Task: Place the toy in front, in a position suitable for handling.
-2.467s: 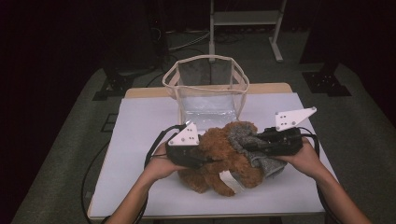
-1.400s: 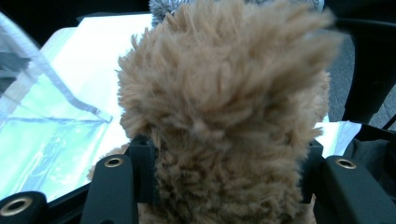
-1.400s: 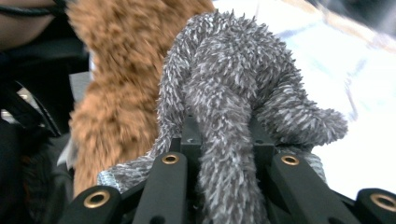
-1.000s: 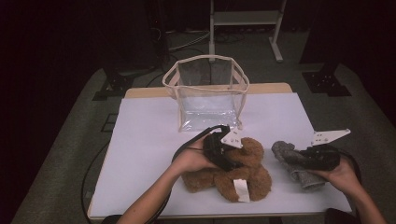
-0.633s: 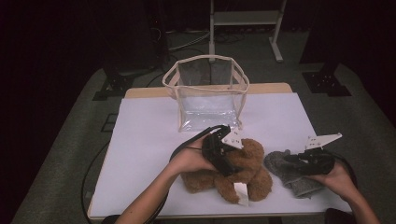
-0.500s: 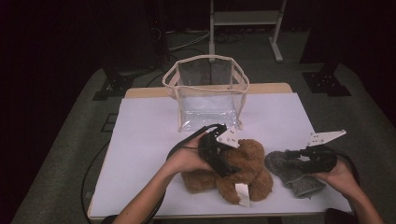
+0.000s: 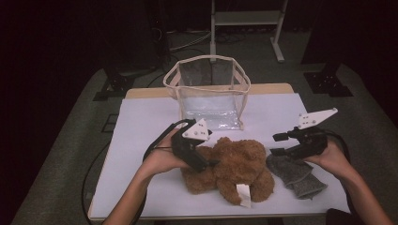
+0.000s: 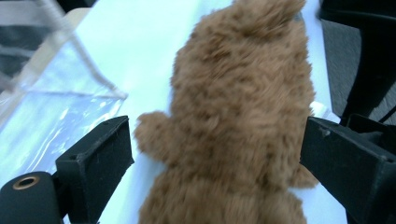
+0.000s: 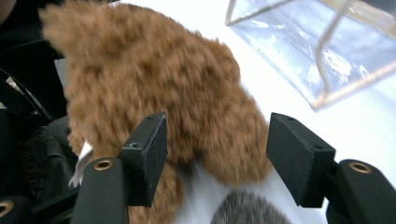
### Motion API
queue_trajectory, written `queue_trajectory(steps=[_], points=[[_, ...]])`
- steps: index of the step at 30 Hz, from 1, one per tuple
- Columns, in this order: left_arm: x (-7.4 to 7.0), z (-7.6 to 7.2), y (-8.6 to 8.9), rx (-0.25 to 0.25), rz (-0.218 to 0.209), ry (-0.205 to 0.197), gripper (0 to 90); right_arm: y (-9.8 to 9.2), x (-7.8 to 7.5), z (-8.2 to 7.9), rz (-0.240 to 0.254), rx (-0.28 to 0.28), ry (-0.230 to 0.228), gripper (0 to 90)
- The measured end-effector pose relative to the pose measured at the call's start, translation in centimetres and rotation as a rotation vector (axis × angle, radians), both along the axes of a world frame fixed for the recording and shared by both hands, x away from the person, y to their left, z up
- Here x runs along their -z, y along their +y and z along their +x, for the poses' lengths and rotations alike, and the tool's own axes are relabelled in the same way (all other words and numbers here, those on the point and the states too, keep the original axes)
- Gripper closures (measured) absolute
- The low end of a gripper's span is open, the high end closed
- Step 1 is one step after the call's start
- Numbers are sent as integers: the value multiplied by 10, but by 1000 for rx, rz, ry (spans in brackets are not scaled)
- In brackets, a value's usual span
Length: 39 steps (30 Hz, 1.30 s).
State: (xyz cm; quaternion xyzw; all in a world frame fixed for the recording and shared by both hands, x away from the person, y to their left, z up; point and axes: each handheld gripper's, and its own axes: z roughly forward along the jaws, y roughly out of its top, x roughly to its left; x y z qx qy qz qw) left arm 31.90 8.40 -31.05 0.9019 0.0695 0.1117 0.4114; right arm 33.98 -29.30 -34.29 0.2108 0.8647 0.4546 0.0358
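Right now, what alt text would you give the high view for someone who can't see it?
A brown teddy bear lies on a white table, with a person's open left hand-held gripper against it. The right hand-held gripper, also open, hovers above a grey cloth; a clear bag stands behind.

L gripper (image 7: 206,161) low, jaws just opened wide; R gripper (image 7: 277,143) raised, jaws just opened, nothing gripped.

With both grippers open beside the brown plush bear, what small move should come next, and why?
Probably close the left gripper on the plush bear. Its jaws have just been opening and straddle the bear without pressing. The right gripper, also just opened, has let go of the grey cloth, and the clear bag stands open behind.
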Motion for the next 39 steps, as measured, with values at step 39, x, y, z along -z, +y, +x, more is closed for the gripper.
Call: queue_trajectory(steps=[39], points=[[18, -9, 106, -290, 25, -3, 28, 147, -75, 93, -166, -260, -76, 295]])
